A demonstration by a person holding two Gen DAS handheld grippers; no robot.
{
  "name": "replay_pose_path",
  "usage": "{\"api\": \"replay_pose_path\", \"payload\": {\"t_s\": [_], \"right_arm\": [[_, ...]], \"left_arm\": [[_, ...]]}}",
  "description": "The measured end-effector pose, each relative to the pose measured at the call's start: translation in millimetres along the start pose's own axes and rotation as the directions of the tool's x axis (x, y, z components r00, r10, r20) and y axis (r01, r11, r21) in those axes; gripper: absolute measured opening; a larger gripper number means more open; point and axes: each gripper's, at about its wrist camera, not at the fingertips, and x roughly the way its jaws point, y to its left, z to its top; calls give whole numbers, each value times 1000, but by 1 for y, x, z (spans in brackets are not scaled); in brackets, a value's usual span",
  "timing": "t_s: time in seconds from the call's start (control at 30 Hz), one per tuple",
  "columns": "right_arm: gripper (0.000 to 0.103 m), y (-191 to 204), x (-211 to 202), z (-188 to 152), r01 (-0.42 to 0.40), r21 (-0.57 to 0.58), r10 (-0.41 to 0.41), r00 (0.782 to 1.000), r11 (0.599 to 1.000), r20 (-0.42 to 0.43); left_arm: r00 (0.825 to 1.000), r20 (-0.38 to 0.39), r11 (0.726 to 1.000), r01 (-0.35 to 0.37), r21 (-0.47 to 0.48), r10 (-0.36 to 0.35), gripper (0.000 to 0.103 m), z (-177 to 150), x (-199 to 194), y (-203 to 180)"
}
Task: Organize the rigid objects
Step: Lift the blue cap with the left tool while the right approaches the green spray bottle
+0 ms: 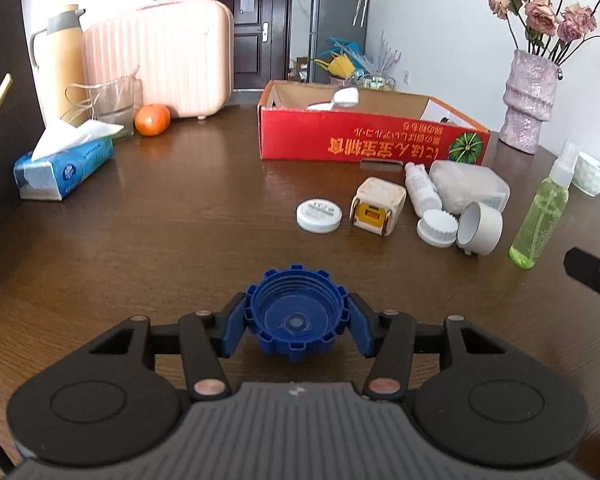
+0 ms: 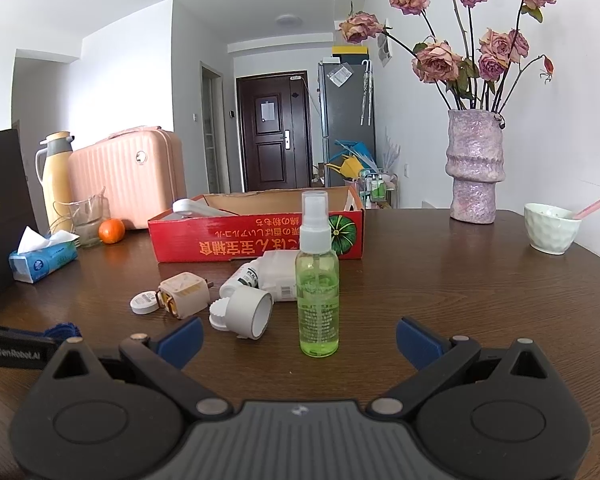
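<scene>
At the lower centre, the left tongs (image 1: 298, 322) clamp the blue cap (image 1: 297, 316) on the tabletop (image 1: 180, 220); lift it straight toward the red box (image 1: 364, 138), while the right tongs (image 2: 299, 338) stand apart.

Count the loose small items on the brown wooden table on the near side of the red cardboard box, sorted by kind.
Caps and lids: 3 (blue notched plastic cap, flat white round lid, white ribbed cap)
Bottles: 2 (small white bottle lying down, upright green spray bottle)
Tape rolls: 1 (white tape roll)
Plugs: 1 (cream cube plug)
Pouches: 1 (white plastic pouch)
Total: 8
</scene>
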Motion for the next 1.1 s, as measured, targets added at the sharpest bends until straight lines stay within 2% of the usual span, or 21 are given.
{"api": "replay_pose_path", "payload": {"t_s": [0.43, 0.63, 0.93, 1.1], "right_arm": [[103, 1, 5, 3, 23, -10, -23, 999, 1000, -21], [103, 2, 14, 9, 52, -56, -55, 997, 997, -46], [101, 3, 46, 26, 77, -144, -89, 993, 987, -82], [95, 1, 75, 31, 77, -152, -97, 988, 985, -124]], "left_arm": [[998, 65, 999, 3, 35, -6, 54, 27, -6, -4], [996, 90, 999, 6, 48, -10, 54, 41, -4, -7], [995, 101, 999, 4, 48, -9, 54, 51, 4, -7], [995, 100, 999, 1, 48, -5, 54, 57, 10, -7]]}}
